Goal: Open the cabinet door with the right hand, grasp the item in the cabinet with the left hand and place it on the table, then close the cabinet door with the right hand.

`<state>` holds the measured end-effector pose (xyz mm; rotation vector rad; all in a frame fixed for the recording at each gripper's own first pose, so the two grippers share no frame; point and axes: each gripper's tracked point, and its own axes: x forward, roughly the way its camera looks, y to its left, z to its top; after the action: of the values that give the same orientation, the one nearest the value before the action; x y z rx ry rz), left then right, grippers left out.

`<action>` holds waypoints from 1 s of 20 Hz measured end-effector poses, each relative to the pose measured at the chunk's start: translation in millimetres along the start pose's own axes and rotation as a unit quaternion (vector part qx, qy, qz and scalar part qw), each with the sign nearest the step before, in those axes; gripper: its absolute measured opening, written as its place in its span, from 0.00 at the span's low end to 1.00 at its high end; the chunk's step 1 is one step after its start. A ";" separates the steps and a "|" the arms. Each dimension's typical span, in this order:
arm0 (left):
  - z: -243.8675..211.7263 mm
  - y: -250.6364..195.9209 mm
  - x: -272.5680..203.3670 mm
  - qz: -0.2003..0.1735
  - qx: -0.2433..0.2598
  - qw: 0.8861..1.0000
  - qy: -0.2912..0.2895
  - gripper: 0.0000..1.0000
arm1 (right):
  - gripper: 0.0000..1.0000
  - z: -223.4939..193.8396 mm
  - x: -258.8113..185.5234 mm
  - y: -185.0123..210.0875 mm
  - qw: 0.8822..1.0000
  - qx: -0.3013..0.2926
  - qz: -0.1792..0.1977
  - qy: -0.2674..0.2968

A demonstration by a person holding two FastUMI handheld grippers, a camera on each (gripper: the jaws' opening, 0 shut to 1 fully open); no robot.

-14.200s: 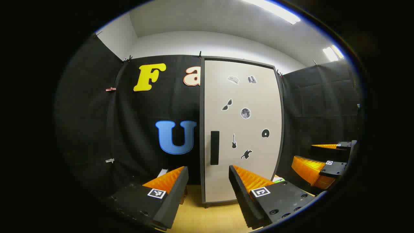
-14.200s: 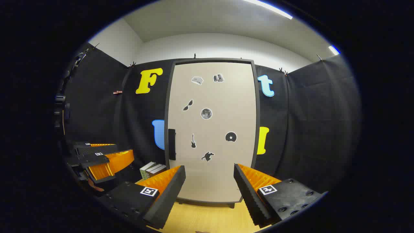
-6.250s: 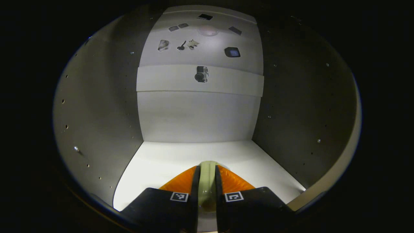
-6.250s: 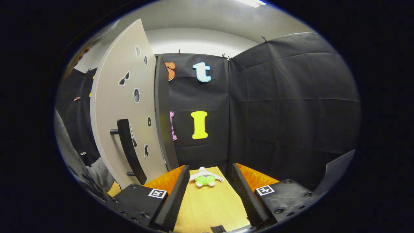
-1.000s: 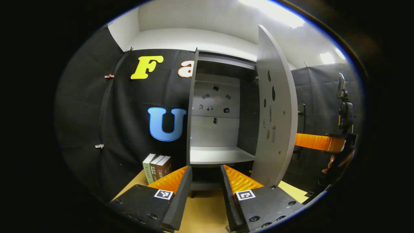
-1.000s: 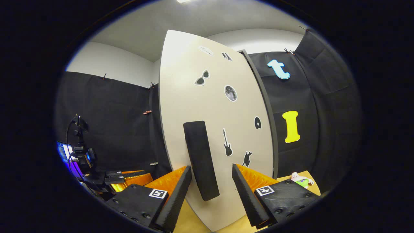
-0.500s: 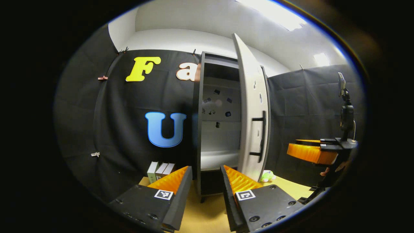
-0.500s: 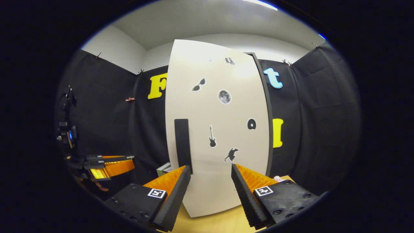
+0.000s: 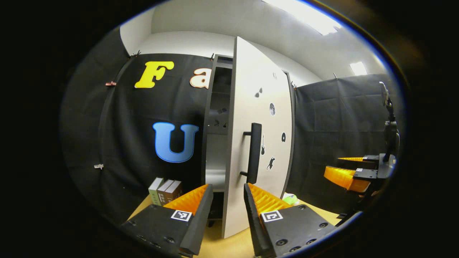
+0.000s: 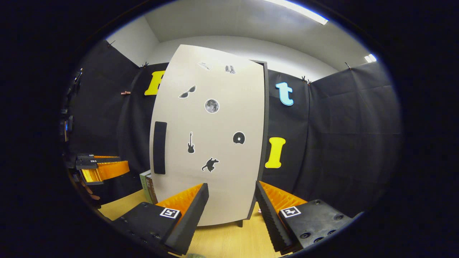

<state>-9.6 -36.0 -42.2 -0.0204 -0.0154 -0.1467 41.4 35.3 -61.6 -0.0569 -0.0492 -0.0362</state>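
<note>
Swinging toward shut: cabinet door (image 10: 211, 143) now nearly closed, gap narrower than moment ago. Right claw (image 10: 229, 204) wide open, empty, facing door. Left claw (image 9: 226, 206) open, empty. Item (image 9: 289, 197) already on counter (image 10: 222, 240).

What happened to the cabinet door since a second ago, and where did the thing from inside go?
The cabinet door has swung most of the way shut; a second ago it stood wide open, now only a narrow gap remains. The green plush toy taken from the cabinet earlier lies on the table. The left gripper and right gripper stay open and empty; the books have not moved.
</note>
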 end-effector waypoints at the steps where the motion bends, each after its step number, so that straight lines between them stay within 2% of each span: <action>1: 2.6 -3.6 1.0 0.003 0.006 1.000 -0.001 0.56 | 0.87 -0.5 0.8 -2.0 1.000 0.001 0.002 -0.002; 7: 10.6 -39.9 -3.4 -0.014 0.001 1.000 -0.014 0.56 | 0.94 8.4 -3.4 3.0 0.999 0.017 0.026 -0.015; 9: 7.5 -43.3 -5.2 -0.016 0.005 1.000 -0.009 0.57 | 0.96 10.4 -4.3 6.1 0.999 0.010 0.031 -0.022; 10: 7.5 -43.8 -5.2 -0.016 0.006 1.000 -0.009 0.53 | 0.97 11.5 -6.4 7.9 0.999 0.008 0.034 -0.025; 14: 10.9 -43.8 -5.4 -0.017 -0.002 1.000 -0.018 0.57 | 0.97 15.4 -5.7 15.3 0.998 0.014 0.044 -0.030; 17: 12.2 -41.3 -5.2 -0.020 -0.005 1.000 -0.020 0.72 | 0.97 14.7 -5.7 16.2 0.999 0.017 0.044 -0.028; 18: 10.8 -38.7 -4.6 -0.018 -0.006 1.000 -0.021 0.85 | 0.97 13.9 -5.8 17.0 0.999 0.016 0.043 -0.026; 20: 11.6 -37.5 -3.0 -0.015 -0.007 1.000 -0.022 0.86 | 0.97 13.2 -5.7 15.5 0.999 0.012 0.041 -0.025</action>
<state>-18.2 -72.4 -29.9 -0.0372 -0.0594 -0.1773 35.7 51.7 -49.6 -0.0364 -0.0963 0.0470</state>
